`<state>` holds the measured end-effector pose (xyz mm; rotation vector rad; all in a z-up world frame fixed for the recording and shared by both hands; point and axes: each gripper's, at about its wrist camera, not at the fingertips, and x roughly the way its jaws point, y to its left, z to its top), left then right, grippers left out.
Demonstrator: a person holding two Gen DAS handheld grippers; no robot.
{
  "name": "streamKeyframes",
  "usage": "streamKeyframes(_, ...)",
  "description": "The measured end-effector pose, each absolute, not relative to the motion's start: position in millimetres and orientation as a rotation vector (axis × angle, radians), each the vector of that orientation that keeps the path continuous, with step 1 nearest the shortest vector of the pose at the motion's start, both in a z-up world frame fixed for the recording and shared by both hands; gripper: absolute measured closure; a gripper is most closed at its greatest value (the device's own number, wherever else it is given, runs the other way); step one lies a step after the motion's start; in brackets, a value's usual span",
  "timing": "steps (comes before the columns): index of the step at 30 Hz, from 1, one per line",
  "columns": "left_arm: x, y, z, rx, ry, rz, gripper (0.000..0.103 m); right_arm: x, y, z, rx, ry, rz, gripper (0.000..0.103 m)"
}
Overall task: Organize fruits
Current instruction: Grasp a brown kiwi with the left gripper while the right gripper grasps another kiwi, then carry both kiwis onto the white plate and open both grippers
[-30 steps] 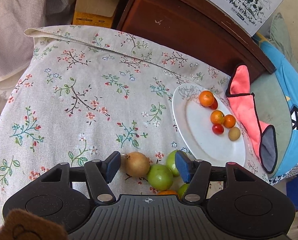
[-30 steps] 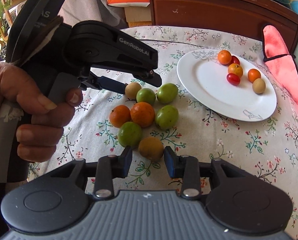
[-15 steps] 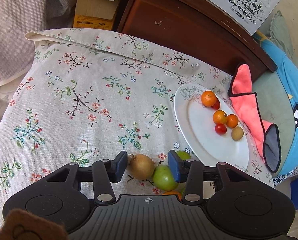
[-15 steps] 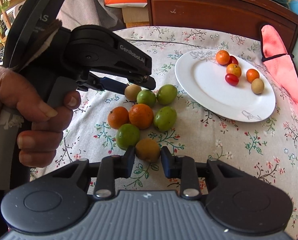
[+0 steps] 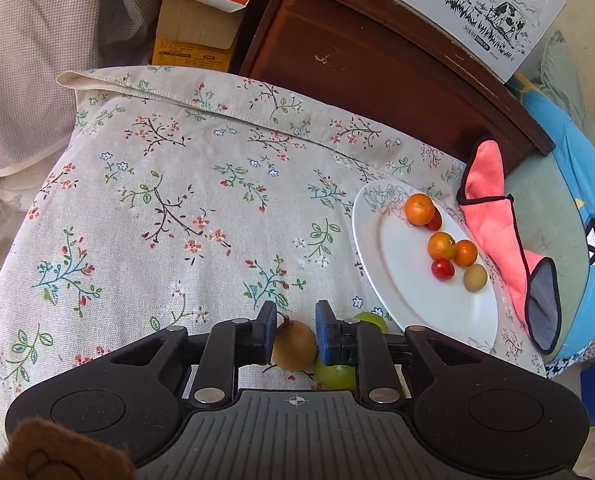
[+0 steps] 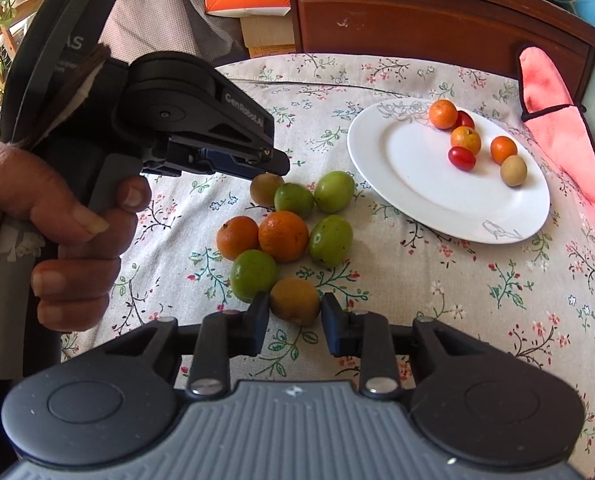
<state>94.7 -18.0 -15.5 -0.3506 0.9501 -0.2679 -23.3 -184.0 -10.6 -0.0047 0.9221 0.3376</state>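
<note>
In the left wrist view my left gripper [image 5: 295, 320] is shut on a small brown fruit [image 5: 293, 346] with a stem, both blue pads pressing its sides. Green fruits [image 5: 335, 374] lie right behind it. The right wrist view shows that same gripper [image 6: 267, 162] from the side, held by a hand [image 6: 49, 216], over the brown fruit [image 6: 263, 190]. My right gripper [image 6: 291, 312] is shut on a yellow-orange fruit [image 6: 295, 300] at the near end of the pile. A white plate [image 6: 417, 184] to the right carries several small oranges, red tomatoes and a tan fruit [image 6: 513, 170].
Loose on the floral cloth [image 5: 177, 220] sit two oranges [image 6: 283, 236] and several green fruits [image 6: 331, 238]. A pink cloth [image 5: 493, 220] lies past the plate [image 5: 413, 304]. A dark wooden cabinet [image 5: 357, 60] and boxes stand beyond the far edge.
The left jaws closed from wide apart onto the brown fruit. The right jaws narrowed slightly around the yellow-orange fruit. Neither hand shifted noticeably.
</note>
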Motion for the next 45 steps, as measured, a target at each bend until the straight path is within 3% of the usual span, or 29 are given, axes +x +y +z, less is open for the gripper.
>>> streamKeyframes(21,81.5,-27.4,-5.2,-0.271,0.888,-0.275,0.081,-19.1,-196.1,0.0,0.046,0.893,0.306,0.074)
streamKeyframes(45,76.6,-54.2,87.6,-0.047,0.616,-0.475,0.081,3.7,-280.5,91.7,0.27,0.602,0.104,0.074)
